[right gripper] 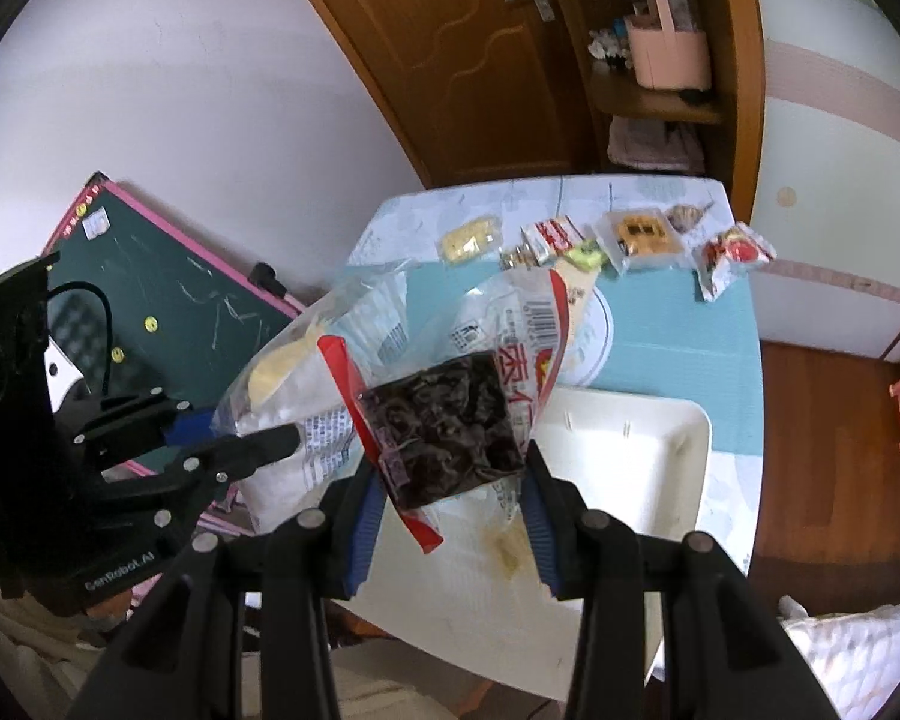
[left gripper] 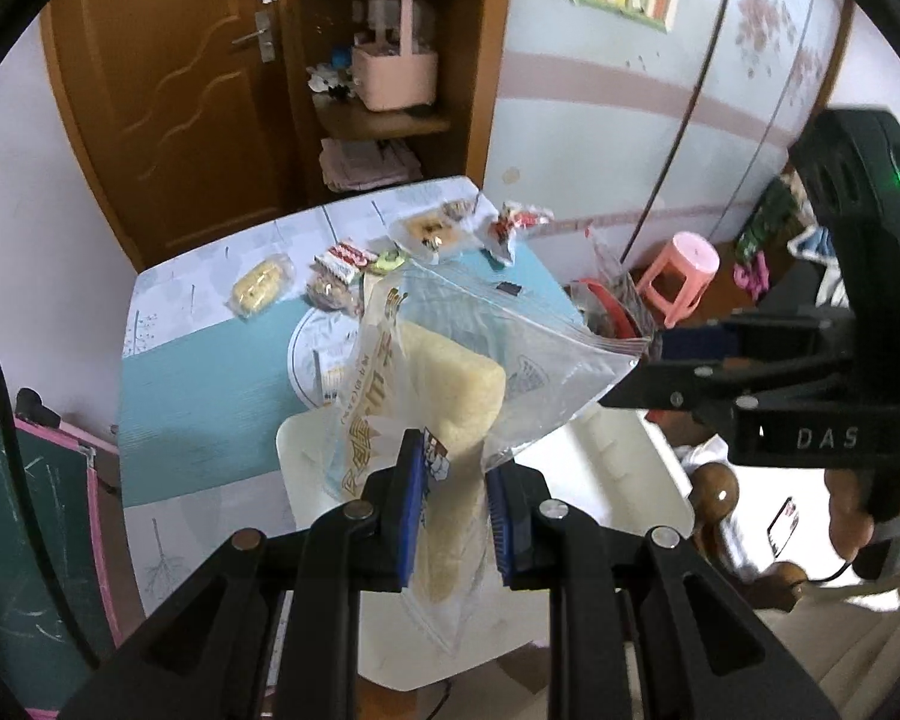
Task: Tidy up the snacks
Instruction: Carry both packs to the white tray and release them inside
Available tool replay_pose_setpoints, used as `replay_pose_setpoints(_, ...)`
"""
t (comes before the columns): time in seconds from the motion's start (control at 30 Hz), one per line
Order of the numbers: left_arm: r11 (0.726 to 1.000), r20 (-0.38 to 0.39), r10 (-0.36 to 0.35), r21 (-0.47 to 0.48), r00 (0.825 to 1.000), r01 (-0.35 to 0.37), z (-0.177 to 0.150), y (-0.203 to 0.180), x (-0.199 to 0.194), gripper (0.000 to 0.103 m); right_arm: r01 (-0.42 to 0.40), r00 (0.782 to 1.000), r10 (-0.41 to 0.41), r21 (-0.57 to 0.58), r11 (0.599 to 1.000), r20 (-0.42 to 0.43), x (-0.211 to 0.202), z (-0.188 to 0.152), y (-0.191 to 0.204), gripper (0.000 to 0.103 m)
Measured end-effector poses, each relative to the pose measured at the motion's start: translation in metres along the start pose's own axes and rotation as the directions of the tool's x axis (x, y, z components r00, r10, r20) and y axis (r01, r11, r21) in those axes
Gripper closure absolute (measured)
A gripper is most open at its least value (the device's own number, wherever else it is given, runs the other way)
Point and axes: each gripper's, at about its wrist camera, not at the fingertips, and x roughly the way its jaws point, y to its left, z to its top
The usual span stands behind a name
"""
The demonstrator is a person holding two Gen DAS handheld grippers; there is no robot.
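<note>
The left gripper (left gripper: 453, 516) is clamping a clear bag (left gripper: 450, 396) of pale yellow cake, its blue pads pressing the bag's lower end so it hangs above the white tray (left gripper: 630, 468) at the table's near edge. In the right wrist view, the right gripper (right gripper: 450, 504) is clamping a packet (right gripper: 450, 420) of dark dried fruit, lifted beside the cake bag; both are likely being carried together toward the tray, which looks like the sorting spot. Along the table's (left gripper: 210, 396) far edge, smaller snacks are waiting in a row: a yellow cake (left gripper: 258, 288), a red-and-white pack (left gripper: 345, 257), a biscuit pack (left gripper: 429, 231) and a red pack (left gripper: 519, 222) at the far right corner.
</note>
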Motion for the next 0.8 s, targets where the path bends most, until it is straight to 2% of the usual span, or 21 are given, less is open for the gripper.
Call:
replay_pose_setpoints(0.3,0.999,-0.108,0.037,0.029,0.993,-0.034,-0.024,-0.002,0.039,0.085,0.056,0.992,-0.060,-0.032,0.998,-0.112,0.032,-0.021,-0.004,0.059)
replay_pose_setpoints(0.4,0.998,-0.140,0.046,0.040,0.989,-0.040,-0.029,-0.002,0.049,0.080,0.078,0.983,-0.083,-0.037,0.996,-0.162,0.042,-0.026,-0.007,0.057)
replay_pose_setpoints(0.43,0.999,-0.151,0.037,0.038,0.988,-0.031,-0.031,-0.002,0.051,0.064,0.087,0.980,-0.092,-0.040,0.995,-0.176,0.045,-0.027,-0.008,0.055)
replay_pose_setpoints(0.47,0.999,-0.163,0.029,0.033,0.986,-0.024,-0.032,-0.002,0.053,0.038,0.100,0.976,-0.107,-0.050,0.994,-0.188,0.048,-0.029,-0.007,0.053)
replay_pose_setpoints(0.53,0.999,-0.149,0.036,0.010,0.988,-0.035,-0.033,0.000,0.051,0.018,0.117,0.973,-0.127,-0.064,0.991,-0.192,0.050,-0.032,-0.007,0.038)
replay_pose_setpoints(0.63,0.999,-0.126,0.036,0.001,0.991,-0.036,-0.031,0.001,0.048,0.018,0.113,0.972,-0.126,-0.077,0.991,-0.197,0.051,-0.035,-0.004,0.030)
replay_pose_setpoints(0.8,0.999,-0.113,0.036,-0.018,0.993,-0.038,-0.030,0.003,0.044,0.018,0.132,0.975,-0.145,-0.084,0.988,-0.169,0.045,-0.032,-0.003,0.030)
